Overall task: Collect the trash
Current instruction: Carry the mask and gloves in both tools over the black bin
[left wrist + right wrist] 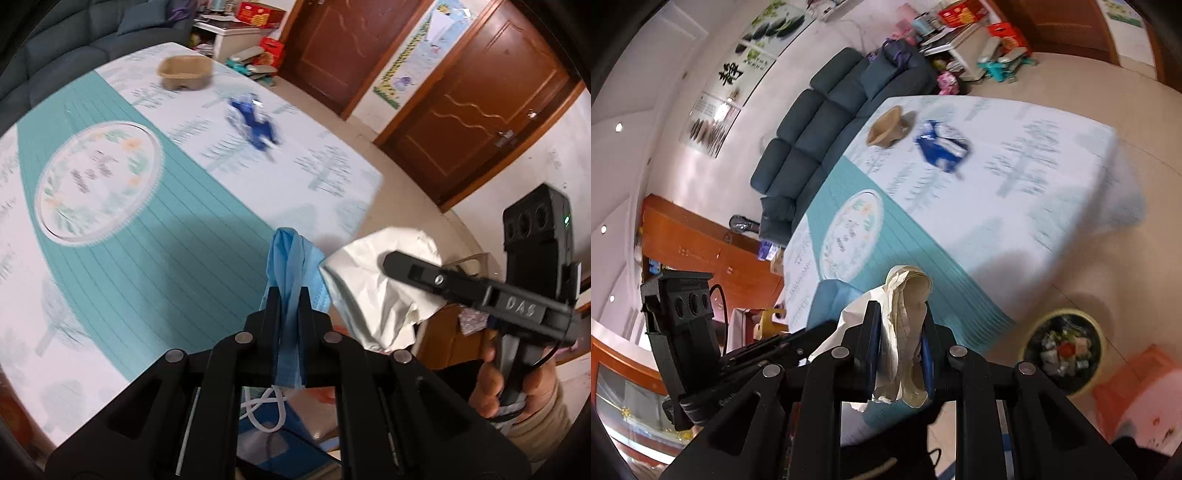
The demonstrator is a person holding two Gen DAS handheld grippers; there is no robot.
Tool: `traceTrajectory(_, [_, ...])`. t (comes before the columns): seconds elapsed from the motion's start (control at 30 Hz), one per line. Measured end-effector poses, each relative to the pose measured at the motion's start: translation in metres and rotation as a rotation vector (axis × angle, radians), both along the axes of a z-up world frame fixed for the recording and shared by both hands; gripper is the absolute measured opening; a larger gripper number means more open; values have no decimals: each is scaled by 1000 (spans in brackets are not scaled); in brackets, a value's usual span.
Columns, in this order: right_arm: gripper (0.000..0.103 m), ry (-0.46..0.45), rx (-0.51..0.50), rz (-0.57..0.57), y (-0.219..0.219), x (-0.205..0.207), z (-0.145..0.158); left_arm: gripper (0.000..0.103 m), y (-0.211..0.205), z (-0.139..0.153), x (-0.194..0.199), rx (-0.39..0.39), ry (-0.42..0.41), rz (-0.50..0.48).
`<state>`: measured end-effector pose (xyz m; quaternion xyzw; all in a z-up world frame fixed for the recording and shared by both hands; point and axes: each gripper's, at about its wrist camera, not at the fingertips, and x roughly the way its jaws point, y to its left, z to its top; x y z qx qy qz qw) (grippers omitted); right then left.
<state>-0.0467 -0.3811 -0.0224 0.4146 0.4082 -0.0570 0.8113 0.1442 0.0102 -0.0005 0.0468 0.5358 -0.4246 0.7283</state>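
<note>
Jaws clamped: left gripper pinches one blue mask, right gripper one crumpled tissue; beyond the table edge, one bowl, one wrapper.

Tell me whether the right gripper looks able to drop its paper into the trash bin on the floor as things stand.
Probably yes. The right gripper, shut on crumpled white paper, is off the table edge, and the trash bin sits open-topped on the floor to its right with nothing between.

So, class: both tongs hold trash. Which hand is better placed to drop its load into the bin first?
Probably the right. Its tongs grip the crumpled paper, and the round bin on the floor shows only in its view, just beside them. The left tongs hold the blue mask.
</note>
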Motion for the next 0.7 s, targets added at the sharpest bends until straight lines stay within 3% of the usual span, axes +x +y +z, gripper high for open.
traceTrajectory(0.17, [19,35,-47,-48,-6,-64,-12,5,-18,-9,-49,8,-32,-38])
traceTrajectory(0.33, [19,81,-28,-114,-23,-111,-40,5,-36,-28,-89,57,-51,-89])
traceTrajectory(0.7, [19,201,-40,-195,-55,-136,-117,5,-76,-88,-123,156,-61,-129])
